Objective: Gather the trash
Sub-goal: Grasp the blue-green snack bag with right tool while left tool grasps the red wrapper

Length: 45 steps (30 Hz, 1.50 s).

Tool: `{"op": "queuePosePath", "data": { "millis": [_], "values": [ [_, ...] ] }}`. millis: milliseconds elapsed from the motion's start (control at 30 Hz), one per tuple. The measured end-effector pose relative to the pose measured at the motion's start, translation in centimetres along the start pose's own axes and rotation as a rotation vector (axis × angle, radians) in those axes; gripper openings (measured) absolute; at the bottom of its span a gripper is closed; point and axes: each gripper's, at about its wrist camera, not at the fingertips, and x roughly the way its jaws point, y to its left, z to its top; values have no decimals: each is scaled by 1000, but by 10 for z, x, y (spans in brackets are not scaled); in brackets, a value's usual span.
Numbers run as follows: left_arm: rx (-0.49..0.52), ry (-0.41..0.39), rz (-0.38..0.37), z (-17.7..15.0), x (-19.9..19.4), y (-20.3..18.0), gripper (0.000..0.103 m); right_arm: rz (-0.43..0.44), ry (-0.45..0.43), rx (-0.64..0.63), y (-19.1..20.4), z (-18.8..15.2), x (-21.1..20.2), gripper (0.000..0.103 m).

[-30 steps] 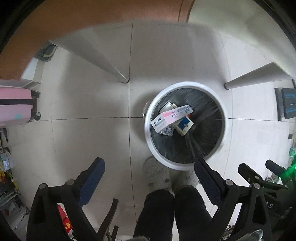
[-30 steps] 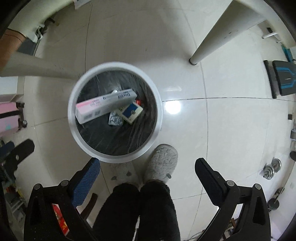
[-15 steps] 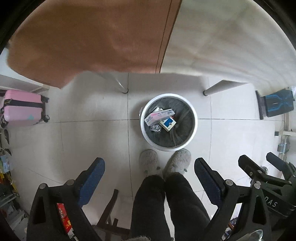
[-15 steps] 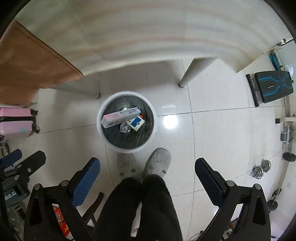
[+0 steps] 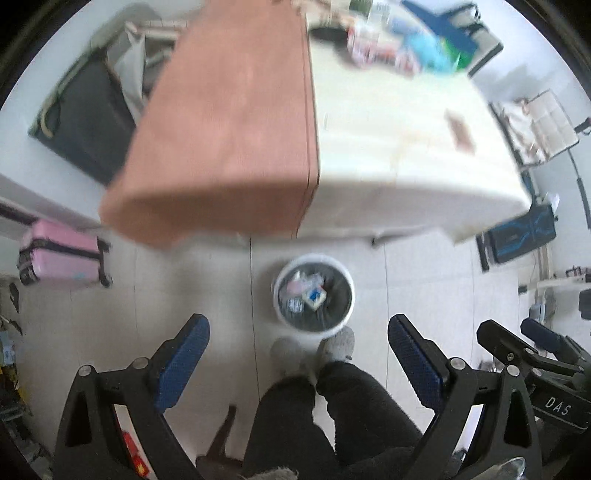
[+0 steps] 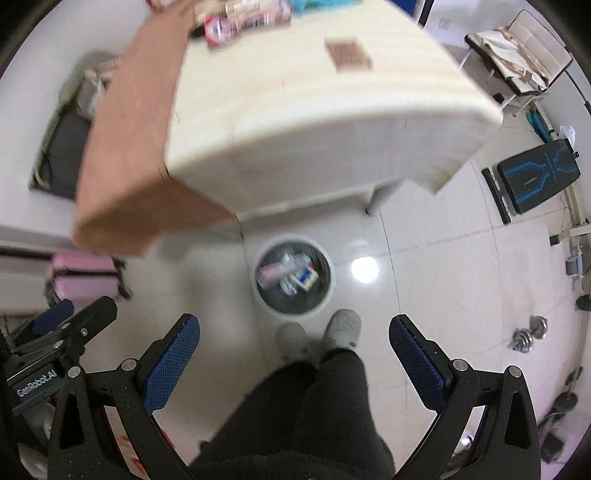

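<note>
A round white bin with a black liner stands on the floor far below, holding a pink-and-white box, a blue-and-white pack and a foil piece. Both views look down from above table height. My left gripper is open and holds nothing. My right gripper is open and empty too. On the cream table lies a brown flat packet; blurred colourful packages sit at its far end.
A brown cloth covers the table's left part. The person's dark trouser legs and grey slippers stand by the bin. A pink suitcase is left; a black-and-blue bench and dumbbells are right.
Both grippers have risen from close over the bin to above table height, so the bin looks smaller and the tabletop has come into view. Both stay open.
</note>
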Motion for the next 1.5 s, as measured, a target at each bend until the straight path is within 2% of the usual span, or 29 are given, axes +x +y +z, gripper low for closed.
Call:
{"op": "queuePosePath", "data": {
  "millis": [200, 367, 500, 533, 633, 733, 800, 900, 933, 967, 1000, 1033, 1067, 1100, 1133, 1167, 1233, 1300, 1400, 1500],
  "values": [
    [30, -104, 53, 75, -24, -20, 99, 48, -97, 56, -11, 75, -52, 103],
    [-11, -110, 92, 152, -12, -38, 99, 79, -139, 111, -46, 166, -66, 103],
    [-78, -81, 106, 215, 11, -46, 99, 100, -125, 143, -72, 240, -46, 103],
    [-103, -62, 99, 231, 19, -48, 98, 115, -111, 160, -80, 270, -38, 103],
    [-172, -10, 46, 273, 52, -50, 98, 144, -92, 202, -93, 331, -10, 103],
    [-218, 34, 30, 308, 89, -55, 97, 159, -79, 247, -104, 394, 18, 103],
    [-231, 52, 28, 326, 110, -59, 85, 173, -70, 274, -111, 429, 37, 103],
    [-236, 84, 22, 346, 140, -64, 83, 191, -44, 315, -122, 483, 76, 100],
    [-233, 93, 25, 351, 148, -65, 79, 196, -37, 322, -123, 491, 84, 99],
    [-227, 106, 29, 355, 157, -67, 69, 206, -26, 335, -125, 502, 97, 99],
    [-221, 121, 32, 356, 163, -68, 66, 216, -14, 348, -126, 512, 108, 98],
    [-226, 98, 7, 357, 162, -68, 61, 228, -2, 360, -126, 523, 123, 97],
    [-223, 93, 6, 359, 161, -69, 49, 233, 5, 364, -125, 530, 131, 98],
    [-213, 89, -6, 360, 161, -72, 41, 230, -21, 362, -124, 531, 131, 92],
    [-206, 89, 0, 361, 160, -74, 21, 235, -49, 340, -119, 536, 131, 86],
    [-194, 92, 20, 362, 160, -76, 12, 222, -48, 305, -111, 540, 134, 76],
    [-176, 93, 37, 360, 159, -78, 6, 199, -71, 288, -104, 541, 134, 61],
    [-173, 88, 52, 355, 153, -78, 2, 193, -81, 274, -101, 541, 134, 41],
    [-168, 64, 73, 348, 139, -79, 0, 190, -113, 259, -100, 538, 124, 31],
    [-181, 30, 73, 341, 120, -78, 0, 212, -131, 260, -103, 533, 112, 25]
  ]
}}
